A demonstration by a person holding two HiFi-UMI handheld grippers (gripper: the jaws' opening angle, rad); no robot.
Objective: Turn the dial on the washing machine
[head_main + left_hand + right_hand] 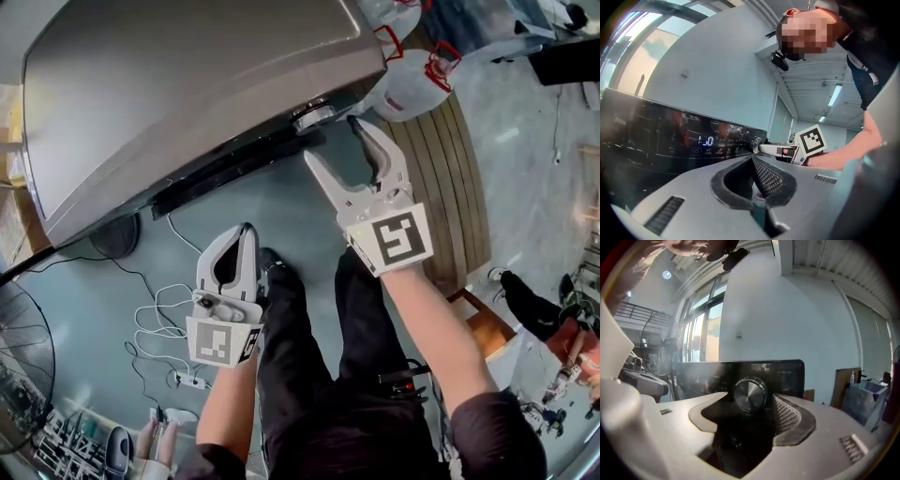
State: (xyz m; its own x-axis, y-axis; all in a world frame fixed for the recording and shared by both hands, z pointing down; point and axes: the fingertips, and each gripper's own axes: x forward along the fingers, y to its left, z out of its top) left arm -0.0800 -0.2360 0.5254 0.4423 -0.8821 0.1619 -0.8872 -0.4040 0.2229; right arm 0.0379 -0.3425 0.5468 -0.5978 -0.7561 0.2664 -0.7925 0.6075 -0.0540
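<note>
The washing machine (178,94) fills the upper left of the head view, its silver dial (314,115) at the right end of the black control panel. My right gripper (334,141) is open, with its tips just short of the dial. In the right gripper view the dial (749,393) shows straight ahead in the gap of my right gripper (750,404), with neither pad touching it. My left gripper (246,230) hangs lower and to the left, shut and empty. The left gripper view shows my left gripper (753,161) with pads together, the lit display (706,140) and the dial (755,143) beyond.
A fan (19,356) stands at lower left, with white cables (159,319) and a power strip on the floor beside it. White bags with red handles (412,75) and a slatted wooden board (450,187) lie right of the machine. The person's black trousers (319,375) are below.
</note>
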